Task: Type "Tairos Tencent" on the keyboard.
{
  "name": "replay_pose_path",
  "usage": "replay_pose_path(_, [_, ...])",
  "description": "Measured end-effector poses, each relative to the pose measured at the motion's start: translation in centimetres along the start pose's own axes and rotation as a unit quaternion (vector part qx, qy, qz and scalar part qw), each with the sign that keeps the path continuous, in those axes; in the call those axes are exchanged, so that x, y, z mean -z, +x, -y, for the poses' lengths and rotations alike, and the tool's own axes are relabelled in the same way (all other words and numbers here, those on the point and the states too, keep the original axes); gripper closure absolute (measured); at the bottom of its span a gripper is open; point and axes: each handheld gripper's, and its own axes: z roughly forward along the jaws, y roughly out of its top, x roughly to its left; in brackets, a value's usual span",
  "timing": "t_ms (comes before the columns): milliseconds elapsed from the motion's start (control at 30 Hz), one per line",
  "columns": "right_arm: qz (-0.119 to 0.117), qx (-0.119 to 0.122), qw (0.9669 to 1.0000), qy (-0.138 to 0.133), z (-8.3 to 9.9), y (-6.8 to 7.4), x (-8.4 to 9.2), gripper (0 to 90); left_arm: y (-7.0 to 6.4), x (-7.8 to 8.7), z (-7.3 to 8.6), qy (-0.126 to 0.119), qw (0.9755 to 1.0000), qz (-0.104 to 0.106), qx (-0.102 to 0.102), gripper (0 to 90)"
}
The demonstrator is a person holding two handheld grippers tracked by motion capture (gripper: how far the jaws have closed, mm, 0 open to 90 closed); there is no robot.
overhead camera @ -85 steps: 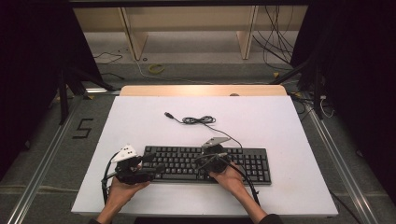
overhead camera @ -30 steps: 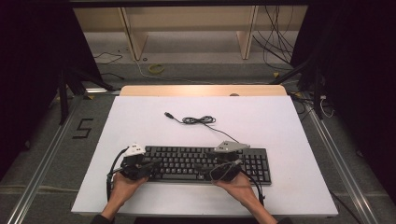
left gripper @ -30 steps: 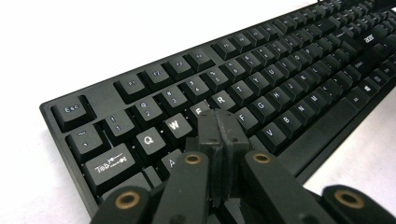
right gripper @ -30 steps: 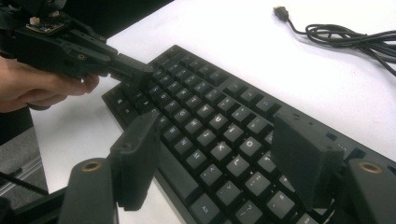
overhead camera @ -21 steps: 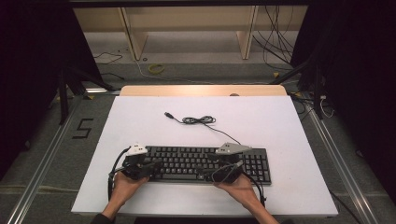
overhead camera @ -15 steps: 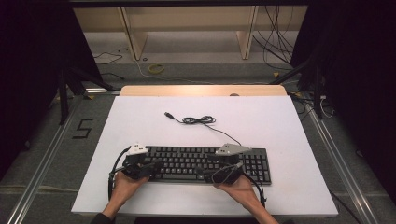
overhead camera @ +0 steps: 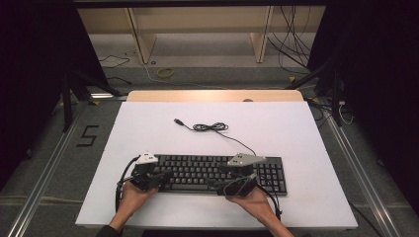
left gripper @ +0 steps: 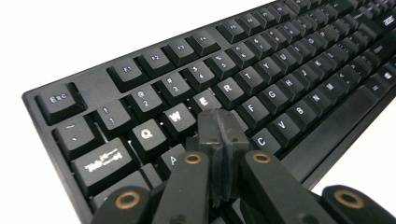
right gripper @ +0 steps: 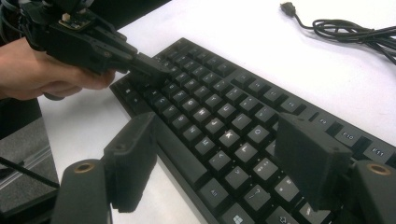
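Black rubber pads of the left tool [left gripper: 219, 135] are pressed flat together with nothing between them, and their joined tip sits low over the letter keys at the left end of the keyboard [left gripper: 261, 79], about where S and D lie, just below W and E; whether it actually presses a key I cannot tell. The right tool [right gripper: 215, 163] has its two pads standing wide apart, hovering above the bottom rows toward the keyboard's right half with nothing clamped. From above, the left tool [overhead camera: 148, 174] and right tool [overhead camera: 237, 178] sit side by side over the keyboard [overhead camera: 217, 170], which lies across the near part of the white table [overhead camera: 148, 123], its cable [overhead camera: 210, 127] coiled loosely farther back and ending in a free plug. The step in hand looks like key pressing with the closed tip. To do it well, I would keep the tip upright, come straight down on the middle of one key so neighbours stay untouched, press lightly, and keep the other tool clear above the keys.
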Motion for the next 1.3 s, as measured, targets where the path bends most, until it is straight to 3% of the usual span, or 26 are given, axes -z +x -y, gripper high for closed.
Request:
replay_pose_path(367, [-0.003,0.003,1.0000,0.000,0.0,0.3,0.0,30.8,-0.3,0.1,-0.1,-0.003,1.0000,-0.006,-0.002,88.8])
replay_pose_path(533, [-0.004,0.004,1.0000,-0.002,0.0,0.3,-0.1,30.9,-0.3,0.6,-0.3,-0.018,0.9998,-0.005,-0.001,81.1])
replay_pose_path(833, [-0.006,0.006,1.0000,0.000,0.0,0.6,-0.2,31.3,-0.7,1.2,-0.3,-0.036,0.9992,0.015,0.006,61.0])
replay_pose_path(1133, [-0.009,0.012,0.9999,0.000,0.0,0.9,-0.5,34.6,-0.8,1.9,-0.2,-0.062,0.9976,0.027,0.015,49.6])
replay_pose_path(1300, [-0.014,0.013,0.9998,0.004,0.0,1.1,-0.9,41.9,-0.8,2.4,0.0,-0.077,0.9964,0.033,0.015,45.4])
